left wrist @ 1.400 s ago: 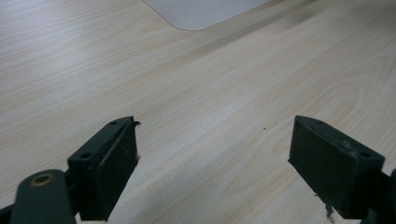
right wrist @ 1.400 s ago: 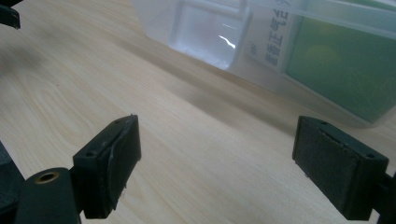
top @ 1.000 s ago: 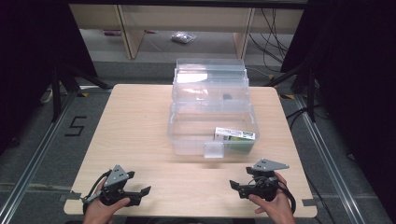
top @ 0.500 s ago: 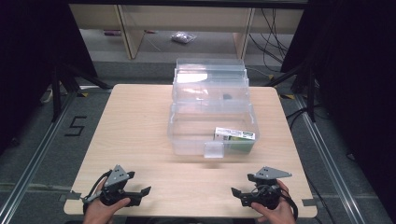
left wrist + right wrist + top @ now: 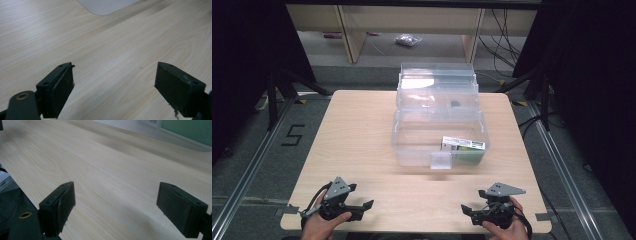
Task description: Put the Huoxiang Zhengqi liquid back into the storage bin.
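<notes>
Both claws, left (image 5: 362,206) and right (image 5: 468,210), are held released at the worktop's (image 5: 362,130) near edge; the bin (image 5: 439,120), judged light, stiff and slippery, is best gripped at its front tab.

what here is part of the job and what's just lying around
Part of the job:
- clear plastic box on the table
- green and white packet inside it
- left gripper, open
- right gripper, open

Lying about:
- small bag on the floor beyond the table
- floor marking "5"
</notes>
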`<state>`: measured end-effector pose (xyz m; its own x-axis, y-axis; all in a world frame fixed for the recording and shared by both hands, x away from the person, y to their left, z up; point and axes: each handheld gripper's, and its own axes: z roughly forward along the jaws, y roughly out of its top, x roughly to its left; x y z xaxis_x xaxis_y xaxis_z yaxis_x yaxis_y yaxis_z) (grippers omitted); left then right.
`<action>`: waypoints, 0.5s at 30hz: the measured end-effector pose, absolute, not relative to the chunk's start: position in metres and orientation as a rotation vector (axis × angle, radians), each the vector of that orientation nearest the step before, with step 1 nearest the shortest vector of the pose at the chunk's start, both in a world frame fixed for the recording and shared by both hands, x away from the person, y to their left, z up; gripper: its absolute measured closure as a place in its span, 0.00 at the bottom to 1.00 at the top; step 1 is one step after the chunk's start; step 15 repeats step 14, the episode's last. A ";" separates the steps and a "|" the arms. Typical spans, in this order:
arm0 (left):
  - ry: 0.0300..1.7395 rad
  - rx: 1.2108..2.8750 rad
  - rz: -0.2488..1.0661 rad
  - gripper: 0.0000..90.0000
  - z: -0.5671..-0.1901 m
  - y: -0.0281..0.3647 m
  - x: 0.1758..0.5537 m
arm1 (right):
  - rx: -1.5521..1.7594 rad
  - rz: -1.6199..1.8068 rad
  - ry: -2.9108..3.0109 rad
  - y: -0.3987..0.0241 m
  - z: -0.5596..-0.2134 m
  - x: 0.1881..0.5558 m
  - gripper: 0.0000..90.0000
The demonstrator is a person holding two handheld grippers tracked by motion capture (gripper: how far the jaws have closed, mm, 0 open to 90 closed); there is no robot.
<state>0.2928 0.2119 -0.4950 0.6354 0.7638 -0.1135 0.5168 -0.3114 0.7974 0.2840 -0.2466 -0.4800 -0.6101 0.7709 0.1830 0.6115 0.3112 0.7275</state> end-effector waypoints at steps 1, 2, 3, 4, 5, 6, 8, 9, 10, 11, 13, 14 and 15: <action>1.006 1.996 0.361 0.17 -0.495 0.212 0.293 | 1.263 1.197 2.382 -0.247 -0.481 0.285 0.18; 1.005 1.989 0.360 0.17 -0.495 0.212 0.293 | 1.244 1.199 2.401 -0.248 -0.481 0.285 0.18; 1.007 1.990 0.359 0.17 -0.495 0.212 0.293 | 1.279 1.185 2.367 -0.247 -0.480 0.282 0.18; 1.008 1.989 0.358 0.17 -0.495 0.212 0.293 | 1.283 1.183 2.364 -0.247 -0.480 0.281 0.18; 1.008 1.989 0.359 0.17 -0.495 0.212 0.293 | 1.270 1.175 2.364 -0.248 -0.481 0.282 0.18; 1.007 1.989 0.359 0.17 -0.495 0.212 0.293 | 1.260 1.172 2.370 -0.248 -0.481 0.282 0.18; 1.006 1.989 0.359 0.17 -0.495 0.212 0.293 | 1.247 1.156 2.371 -0.249 -0.481 0.281 0.18; 1.005 1.989 0.358 0.17 -0.495 0.212 0.293 | 1.282 1.186 2.380 -0.247 -0.481 0.280 0.18; 1.006 1.988 0.357 0.17 -0.495 0.212 0.293 | 1.288 1.189 2.371 -0.247 -0.482 0.280 0.18; 1.007 1.988 0.357 0.17 -0.495 0.212 0.293 | 1.297 1.185 2.372 -0.247 -0.481 0.280 0.18; 1.007 1.988 0.358 0.17 -0.495 0.212 0.293 | 1.281 1.163 2.369 -0.249 -0.481 0.280 0.18; 1.007 1.987 0.358 0.17 -0.495 0.212 0.293 | 1.260 1.174 2.367 -0.250 -0.481 0.282 0.18; 1.007 1.987 0.358 0.17 -0.495 0.212 0.293 | 1.260 1.174 2.367 -0.250 -0.481 0.282 0.18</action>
